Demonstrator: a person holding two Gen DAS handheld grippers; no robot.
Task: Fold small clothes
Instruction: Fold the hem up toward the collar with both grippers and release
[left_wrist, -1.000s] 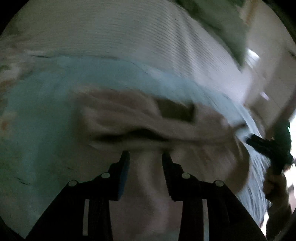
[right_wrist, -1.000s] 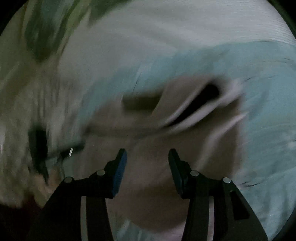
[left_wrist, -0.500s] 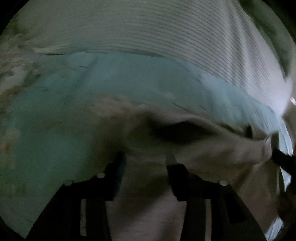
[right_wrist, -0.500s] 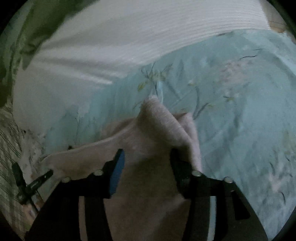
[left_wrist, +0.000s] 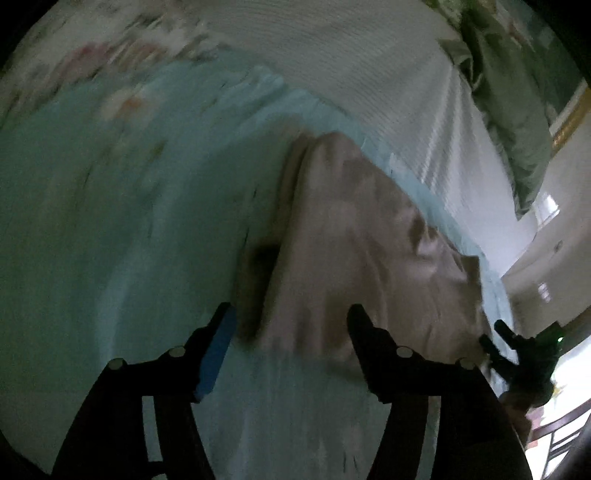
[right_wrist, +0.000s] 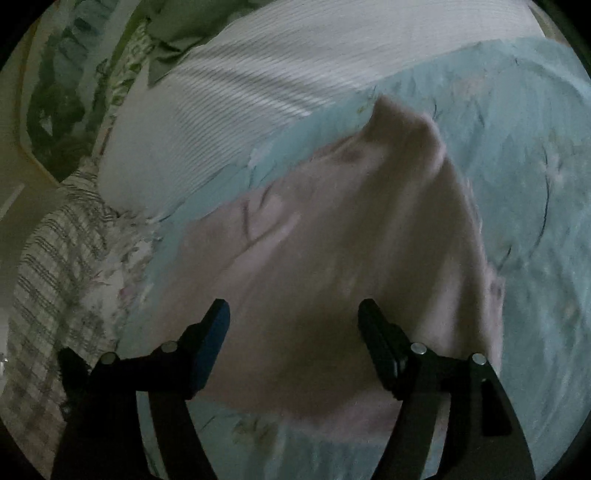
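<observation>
Both tools open, empty: left tool (left_wrist: 290, 319), right tool (right_wrist: 293, 314). Pink garment (right_wrist: 332, 240) lies rumpled on the light-blue floral sheet (right_wrist: 535, 184) of the bed, one corner peaked up. Looks like a between-folds step. Next: flatten the peak, re-grip an edge.

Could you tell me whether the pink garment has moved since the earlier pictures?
Yes. The pink garment, earlier pinched between both grippers, now lies released on the light blue floral sheet; the jaws stand open.
</observation>
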